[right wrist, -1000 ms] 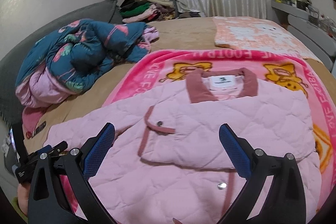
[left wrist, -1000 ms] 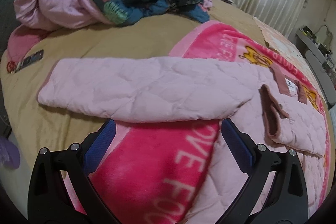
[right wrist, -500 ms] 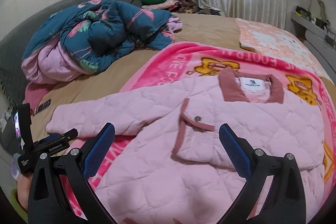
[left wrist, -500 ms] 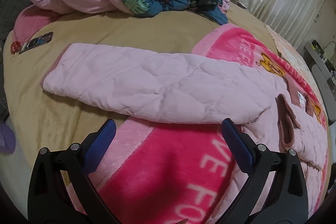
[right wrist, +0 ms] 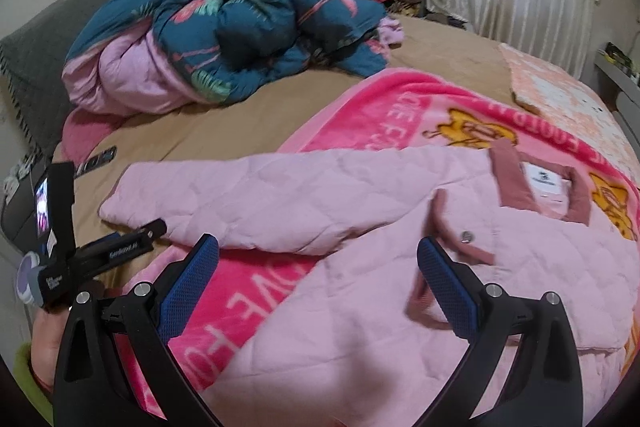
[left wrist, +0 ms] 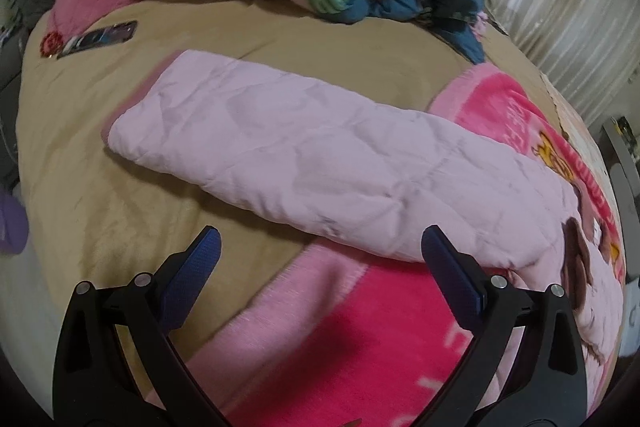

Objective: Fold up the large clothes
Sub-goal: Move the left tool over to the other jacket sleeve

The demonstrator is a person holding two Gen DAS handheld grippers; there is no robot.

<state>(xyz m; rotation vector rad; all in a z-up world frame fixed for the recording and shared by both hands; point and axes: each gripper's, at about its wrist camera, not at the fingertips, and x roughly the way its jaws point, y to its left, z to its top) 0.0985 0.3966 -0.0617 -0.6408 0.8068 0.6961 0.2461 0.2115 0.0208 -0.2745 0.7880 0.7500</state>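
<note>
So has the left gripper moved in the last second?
Yes. The left gripper has swung leftward toward the cuff of the pink quilted jacket's outstretched sleeve; the dark phone lying on the tan bedspread now appears nearer the middle.

My fingers [left wrist: 188,283] wear blue, dimpled rubbery pads on matt black plastic arms. The pink jacket [right wrist: 400,291] is soft quilted matt cloth, the pink blanket [left wrist: 360,355] fuzzy fleece, the bed [left wrist: 120,227] smooth tan fabric.

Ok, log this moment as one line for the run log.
step: sleeve fold not begun | left claw: open, over sleeve | right claw: open, over pink jacket | pink blanket underneath
</note>
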